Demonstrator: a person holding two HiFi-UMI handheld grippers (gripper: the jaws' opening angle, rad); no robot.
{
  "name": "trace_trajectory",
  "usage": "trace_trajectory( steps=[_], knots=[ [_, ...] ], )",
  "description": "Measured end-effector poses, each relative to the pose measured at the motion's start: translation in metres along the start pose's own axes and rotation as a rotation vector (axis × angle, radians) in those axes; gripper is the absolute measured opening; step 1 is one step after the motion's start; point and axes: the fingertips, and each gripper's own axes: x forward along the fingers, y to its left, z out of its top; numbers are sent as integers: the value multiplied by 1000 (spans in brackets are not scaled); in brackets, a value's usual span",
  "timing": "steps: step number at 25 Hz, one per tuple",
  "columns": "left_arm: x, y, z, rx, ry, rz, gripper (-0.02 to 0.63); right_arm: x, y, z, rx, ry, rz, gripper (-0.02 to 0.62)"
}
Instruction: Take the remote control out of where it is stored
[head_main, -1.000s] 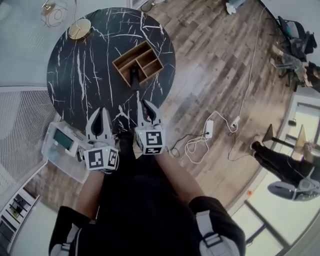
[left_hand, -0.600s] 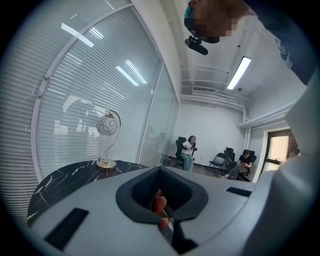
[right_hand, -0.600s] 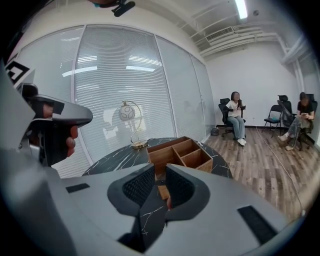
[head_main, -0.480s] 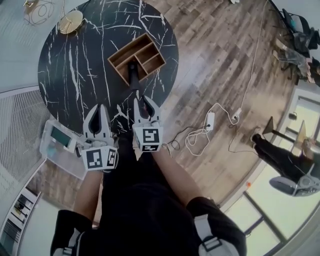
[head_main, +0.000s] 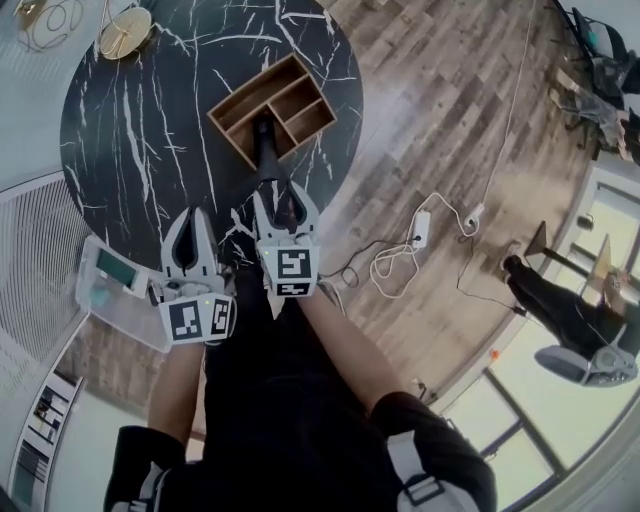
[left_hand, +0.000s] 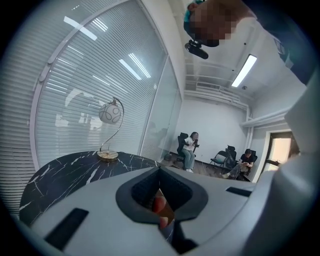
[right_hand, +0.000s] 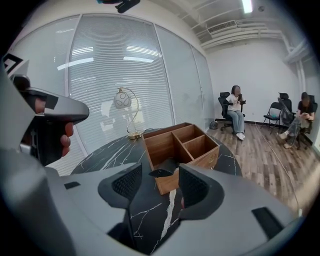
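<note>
A black remote control (head_main: 266, 150) leans out of the long compartment of a wooden organiser (head_main: 285, 88) on the round black marble table (head_main: 140, 130). In the right gripper view the remote control (right_hand: 161, 173) pokes over the near wall of the organiser (right_hand: 182, 145). My right gripper (head_main: 283, 196) sits just short of that end. Its jaws are opening, and nothing is between the right gripper's (right_hand: 154, 183) pads. My left gripper (head_main: 191, 222) hangs shut and empty over the table's near edge, left of the right one. The left gripper (left_hand: 160, 172) points towards the lamp.
A lamp with a gold base (head_main: 125, 35) stands at the table's far left. A clear plastic bin (head_main: 115, 290) sits on the floor left of the table. A power strip with cables (head_main: 420, 255) lies on the wooden floor to the right. People sit far back (right_hand: 236, 112).
My right gripper has moved forward to the remote's near end and its jaws have spread apart. The left gripper has kept its place.
</note>
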Motion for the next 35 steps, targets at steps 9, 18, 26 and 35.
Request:
trace_trajectory(
  steps=[9, 18, 26, 35],
  knots=[
    [3, 14, -16, -27, 41, 8, 8, 24, -1, -11, -3, 33, -40, 235],
    [4, 25, -26, -42, 65, 9, 8, 40, -3, -19, -31, 52, -77, 235],
    [9, 33, -29, -45, 76, 4, 8, 44, -8, -17, -53, 39, -113, 217],
    [9, 31, -31, -56, 77, 0, 8, 41, -10, -18, -60, 60, -98, 205]
  ],
)
